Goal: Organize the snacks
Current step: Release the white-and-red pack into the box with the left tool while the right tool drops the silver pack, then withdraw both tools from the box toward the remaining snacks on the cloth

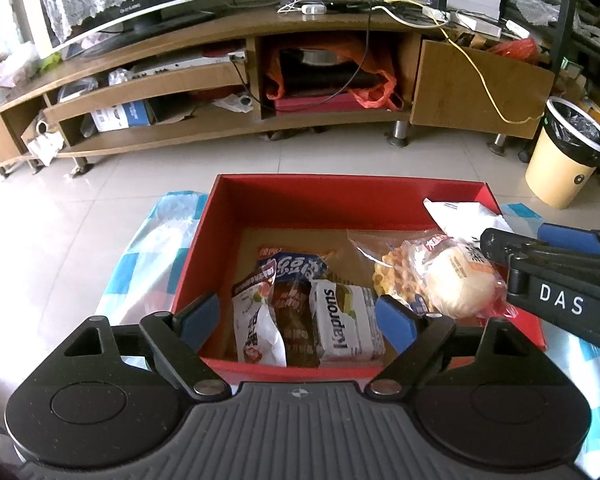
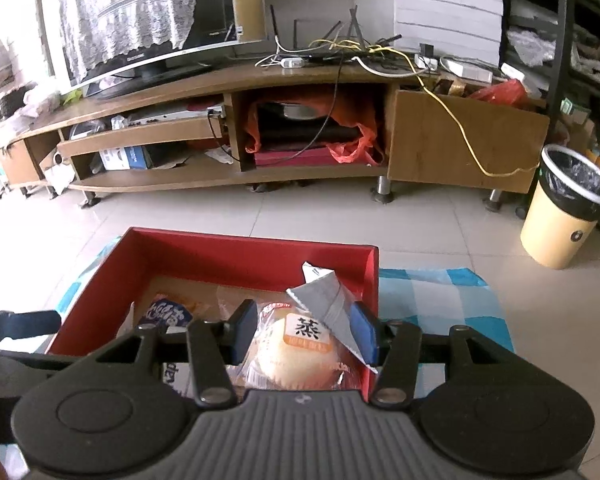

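The red box (image 1: 260, 200) sits on the checked cloth (image 2: 440, 300) over the tabletop, its long sides running left to right. Inside, the Kaprons packet (image 1: 346, 326) stands lengthwise between the blue pads of the left tool (image 1: 296, 320), which gapes wide and empty. The right tool (image 2: 306, 336) hangs partly open around the wrapped bun (image 2: 300, 354); whether its pads press it, I cannot tell.

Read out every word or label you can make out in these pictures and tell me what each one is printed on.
"Kaprons": on the white snack pack in the red box.
"DAS": on the right hand-held gripper, seen from the left wrist view.
"蒸": on the round bun's wrapper.
Blue pouch and white-and-red packet: print too blurred.
TV bezel lettering: too small.
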